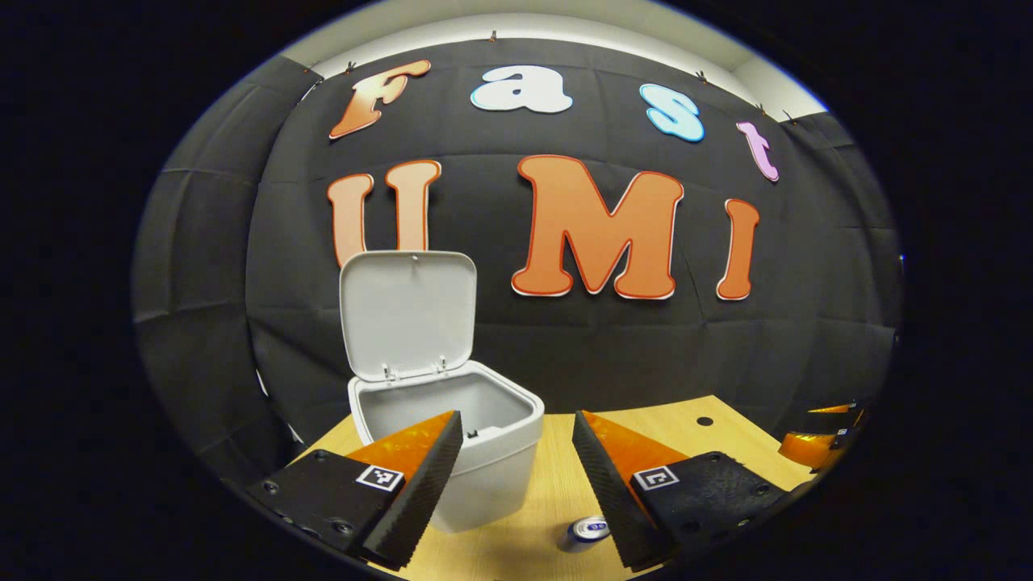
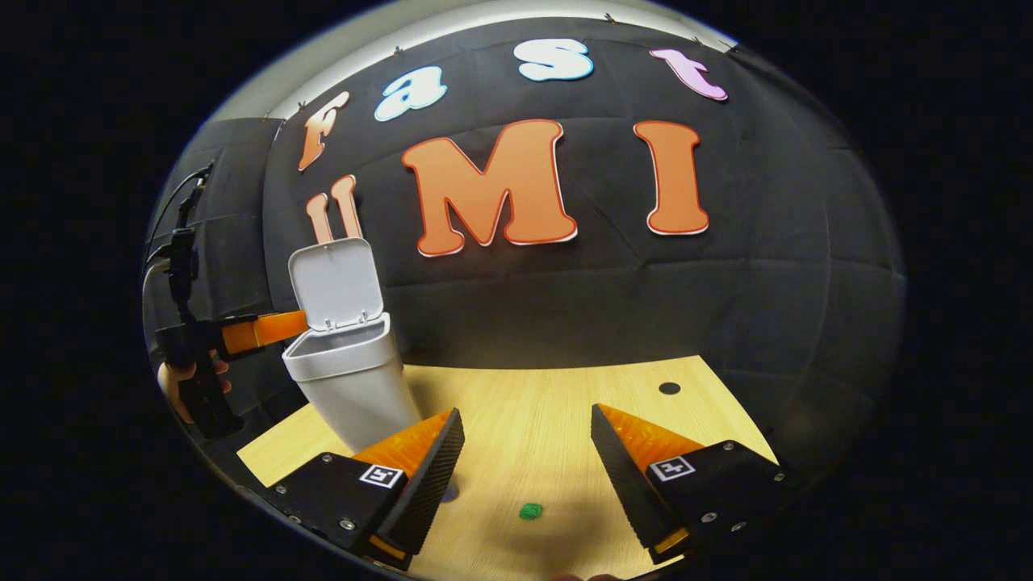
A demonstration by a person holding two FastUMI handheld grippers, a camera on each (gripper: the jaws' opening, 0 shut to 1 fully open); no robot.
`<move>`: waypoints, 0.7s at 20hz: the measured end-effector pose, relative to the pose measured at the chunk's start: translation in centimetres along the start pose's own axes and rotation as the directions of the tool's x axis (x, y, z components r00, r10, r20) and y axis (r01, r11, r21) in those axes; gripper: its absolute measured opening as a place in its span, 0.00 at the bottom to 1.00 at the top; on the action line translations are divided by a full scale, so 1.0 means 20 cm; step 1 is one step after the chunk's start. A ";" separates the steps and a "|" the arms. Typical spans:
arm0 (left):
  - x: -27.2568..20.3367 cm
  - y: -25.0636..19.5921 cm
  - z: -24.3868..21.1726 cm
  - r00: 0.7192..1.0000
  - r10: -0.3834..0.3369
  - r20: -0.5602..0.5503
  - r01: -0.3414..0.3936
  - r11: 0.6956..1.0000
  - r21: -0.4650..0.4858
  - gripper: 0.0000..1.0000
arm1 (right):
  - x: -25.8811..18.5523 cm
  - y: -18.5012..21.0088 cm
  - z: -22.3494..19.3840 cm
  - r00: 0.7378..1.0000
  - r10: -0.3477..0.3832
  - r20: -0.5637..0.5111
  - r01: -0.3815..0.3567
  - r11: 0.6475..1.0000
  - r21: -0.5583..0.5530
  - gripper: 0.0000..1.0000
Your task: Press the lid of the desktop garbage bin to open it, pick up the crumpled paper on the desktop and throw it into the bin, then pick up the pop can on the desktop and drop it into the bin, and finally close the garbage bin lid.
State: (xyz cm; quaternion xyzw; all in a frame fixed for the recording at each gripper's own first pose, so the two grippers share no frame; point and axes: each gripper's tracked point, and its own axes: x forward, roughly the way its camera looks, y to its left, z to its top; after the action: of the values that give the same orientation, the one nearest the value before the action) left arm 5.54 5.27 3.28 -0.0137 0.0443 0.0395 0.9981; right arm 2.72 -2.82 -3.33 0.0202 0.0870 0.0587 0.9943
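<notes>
With bin [image 1: 476, 452] lid [image 1: 407, 315] up, L gripper [image 1: 516, 476] & R gripper [image 2: 524, 476] gape wide, empty

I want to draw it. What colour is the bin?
The bin is light grey, lid too. The left gripper view shows it best.

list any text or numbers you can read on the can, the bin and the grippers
pop can: some printing on its side, too small and blurred to read.
garbage bin and its raised lid: plain, no text.
left gripper and right gripper: square black-and-white marker tags on the fingers, a pattern, no words or numbers.
</notes>
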 end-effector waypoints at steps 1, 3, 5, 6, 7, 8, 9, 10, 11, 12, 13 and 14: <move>-0.02 -0.03 -0.03 1.000 -0.007 -0.009 0.007 1.000 0.001 0.87 | 0.01 -0.01 -0.04 1.000 -0.008 -0.021 0.008 1.000 -0.003 0.94; -0.04 -0.06 -0.07 1.000 -0.016 -0.011 0.016 1.000 0.010 0.96 | 0.04 -0.02 -0.13 0.997 -0.018 -0.072 0.016 0.999 -0.029 0.95; -0.07 -0.09 -0.09 1.000 -0.030 -0.004 0.030 0.999 0.037 0.97 | 0.06 0.00 -0.24 0.992 -0.004 -0.124 -0.003 0.998 -0.059 0.94; -0.08 -0.10 -0.10 0.999 -0.040 -0.008 0.040 0.998 0.050 0.97 | 0.08 0.03 -0.27 0.989 0.017 -0.145 -0.027 0.998 -0.064 0.95; -0.08 -0.12 -0.11 0.999 -0.050 -0.002 0.050 0.997 0.054 0.97 | 0.09 0.06 -0.33 0.983 0.042 -0.176 -0.054 0.996 -0.064 0.95; -0.09 -0.12 -0.11 0.998 -0.060 -0.002 0.060 0.997 0.050 0.97 | 0.11 0.09 -0.39 0.974 0.073 -0.214 -0.088 0.994 -0.062 0.95; -0.10 -0.12 -0.13 0.998 -0.063 -0.006 0.063 0.997 0.039 0.97 | 0.13 0.13 -0.47 0.958 0.113 -0.264 -0.131 0.990 -0.052 0.95; -0.11 -0.11 -0.15 0.998 -0.067 -0.016 0.067 0.997 0.028 0.97 | 0.15 0.16 -0.56 0.938 0.141 -0.316 -0.161 0.986 -0.039 0.95; -0.11 -0.09 -0.17 0.997 -0.065 -0.027 0.066 0.998 0.019 0.97 | 0.19 0.16 -0.64 0.921 0.141 -0.363 -0.165 0.986 -0.034 0.95; -0.12 -0.06 -0.20 0.997 -0.059 -0.041 0.060 0.998 0.014 0.97 | 0.22 0.14 -0.74 0.901 0.123 -0.415 -0.152 0.988 -0.037 0.95; -0.12 -0.04 -0.23 0.997 -0.053 -0.058 0.054 0.998 0.016 0.97 | 0.24 0.10 -0.82 0.883 0.092 -0.461 -0.127 0.991 -0.046 0.95; -0.13 -0.01 -0.26 0.996 -0.048 -0.073 0.049 0.999 0.021 0.97 | 0.25 0.07 -0.91 0.850 0.063 -0.523 -0.104 0.993 -0.048 0.95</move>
State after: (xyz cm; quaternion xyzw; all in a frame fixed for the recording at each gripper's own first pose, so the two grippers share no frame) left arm 2.58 4.77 -1.72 -0.0050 0.0807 0.0142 0.9966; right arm 4.36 -0.25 -21.96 -0.0298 0.3494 0.1083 0.9302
